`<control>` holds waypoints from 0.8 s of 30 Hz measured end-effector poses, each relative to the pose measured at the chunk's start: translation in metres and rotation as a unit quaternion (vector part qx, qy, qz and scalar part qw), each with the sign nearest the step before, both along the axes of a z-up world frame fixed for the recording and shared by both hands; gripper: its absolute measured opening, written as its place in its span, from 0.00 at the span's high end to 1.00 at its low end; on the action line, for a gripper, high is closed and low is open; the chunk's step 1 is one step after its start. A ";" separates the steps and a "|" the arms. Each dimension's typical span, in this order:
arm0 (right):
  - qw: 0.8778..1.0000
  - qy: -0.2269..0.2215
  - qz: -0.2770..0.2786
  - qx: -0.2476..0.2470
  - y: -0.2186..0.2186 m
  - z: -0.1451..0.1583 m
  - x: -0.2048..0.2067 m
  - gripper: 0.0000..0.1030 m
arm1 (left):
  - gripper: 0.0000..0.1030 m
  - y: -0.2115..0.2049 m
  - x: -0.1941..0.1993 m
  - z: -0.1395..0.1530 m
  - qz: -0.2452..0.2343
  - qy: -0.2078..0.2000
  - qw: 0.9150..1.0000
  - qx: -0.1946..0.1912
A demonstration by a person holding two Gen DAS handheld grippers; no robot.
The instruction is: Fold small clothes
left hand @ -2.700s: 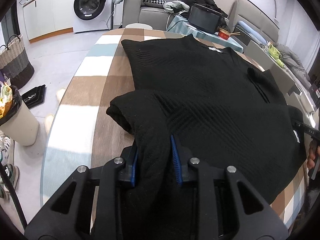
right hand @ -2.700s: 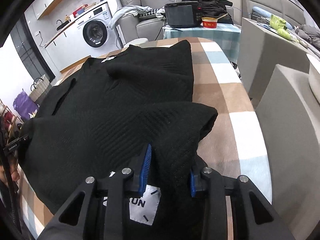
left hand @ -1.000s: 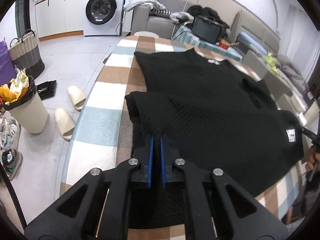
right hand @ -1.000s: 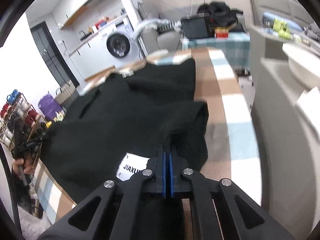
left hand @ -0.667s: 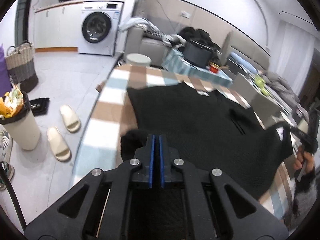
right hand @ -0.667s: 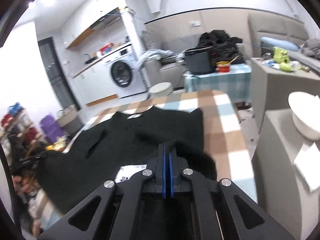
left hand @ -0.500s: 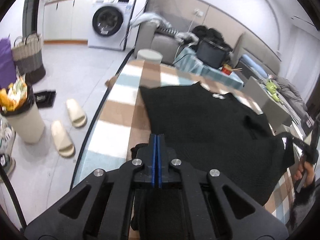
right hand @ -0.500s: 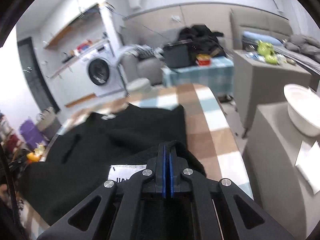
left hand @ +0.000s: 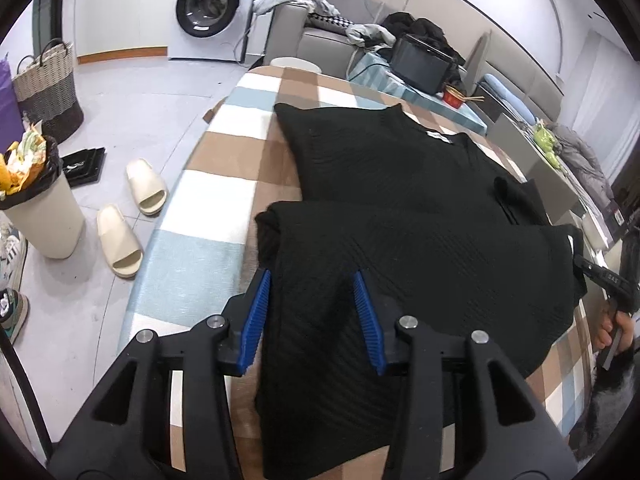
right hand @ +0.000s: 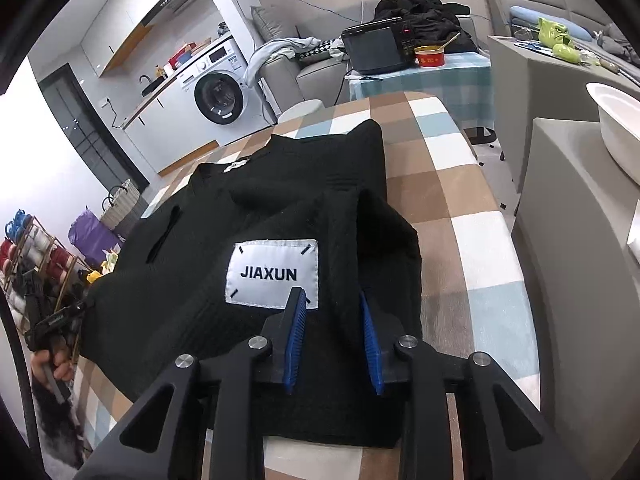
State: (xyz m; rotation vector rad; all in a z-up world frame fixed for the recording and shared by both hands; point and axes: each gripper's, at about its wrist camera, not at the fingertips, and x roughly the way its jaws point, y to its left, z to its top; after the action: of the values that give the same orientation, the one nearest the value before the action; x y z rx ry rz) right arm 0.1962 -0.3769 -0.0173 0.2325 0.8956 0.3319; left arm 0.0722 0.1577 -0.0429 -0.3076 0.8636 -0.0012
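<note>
- The black sweater (left hand: 400,208) lies spread on the checked table (left hand: 208,184), its lower part doubled over onto the body, so a folded edge runs across in front of both tools.
- Left gripper (left hand: 312,312): jaws wide, blue pads either side of the knit and gripping nothing. The fabric lies between and below them, loose on the table.
- Right gripper (right hand: 332,336): jaws also parted, a bit narrower than the left pair, standing over the other corner of the folded hem. The white JIAXUN label (right hand: 274,272) sits just ahead of the left-hand pad.
- Neither tool is holding cloth, by the look of it; the fold reads as laid down and let go.
- The thing to watch: the garment stretches away ahead of both pairs of jaws, its collar tag (left hand: 438,137) at the far end. Its long axis now runs side to side between the two tools, the folded edge nearest them.
- Each gripper is at its own corner, so neither is nearer overall; the left has the outer edge toward the slippers (left hand: 132,216), the right has the edge by the grey cabinet (right hand: 580,240).
- My guess is a sideways fold comes next, one end carried across to the other.
- A risk, as I judge it: thick knit, doubled layers, easy to pinch only the top one.
</note>
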 end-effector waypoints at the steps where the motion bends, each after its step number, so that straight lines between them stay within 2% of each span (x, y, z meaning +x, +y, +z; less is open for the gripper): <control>1: 1.000 0.000 -0.002 -0.001 0.000 0.000 0.000 0.69 | 0.63 -0.003 -0.001 0.002 -0.004 -0.004 1.000 0.003; 4: 1.000 0.002 0.000 -0.007 0.002 -0.002 0.001 0.62 | 0.66 -0.011 -0.003 0.007 -0.016 -0.014 1.000 0.019; 6: 1.000 -0.001 0.001 -0.016 0.006 -0.004 0.002 0.61 | 0.92 -0.014 -0.002 0.009 -0.019 -0.015 0.999 0.028; 7: 1.000 -0.004 0.001 -0.022 0.007 -0.004 0.003 0.61 | 0.93 -0.014 -0.002 0.009 -0.019 -0.014 0.999 0.031; 9: 0.999 -0.014 -0.004 -0.050 0.012 -0.003 0.003 0.74 | 0.95 -0.012 -0.001 0.012 -0.013 -0.022 0.999 0.031; 11: 0.998 -0.026 -0.003 -0.056 0.014 0.000 0.000 0.94 | 0.95 -0.010 -0.001 0.018 -0.011 -0.031 0.999 0.030; 14: 0.998 -0.056 0.021 -0.023 0.011 0.017 -0.010 0.97 | 0.95 -0.006 0.001 0.033 -0.008 -0.056 0.998 0.028; 19: 0.994 -0.104 0.018 -0.030 0.015 0.043 -0.024 0.97 | 0.96 -0.001 0.026 0.050 -0.001 -0.084 0.996 0.029; 21: 0.993 -0.109 0.003 -0.044 0.015 0.045 -0.022 0.97 | 0.96 0.001 0.038 0.049 0.005 -0.084 0.996 0.030; 24: 0.993 -0.085 -0.030 -0.074 0.019 0.029 -0.005 0.97 | 0.95 0.007 0.060 0.032 0.020 -0.053 0.998 0.026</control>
State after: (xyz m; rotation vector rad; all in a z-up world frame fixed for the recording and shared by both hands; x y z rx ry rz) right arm 0.1911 -0.3576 0.0113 0.0926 0.7400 0.2237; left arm 0.1317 0.1651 -0.0105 -0.2728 0.7518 0.0422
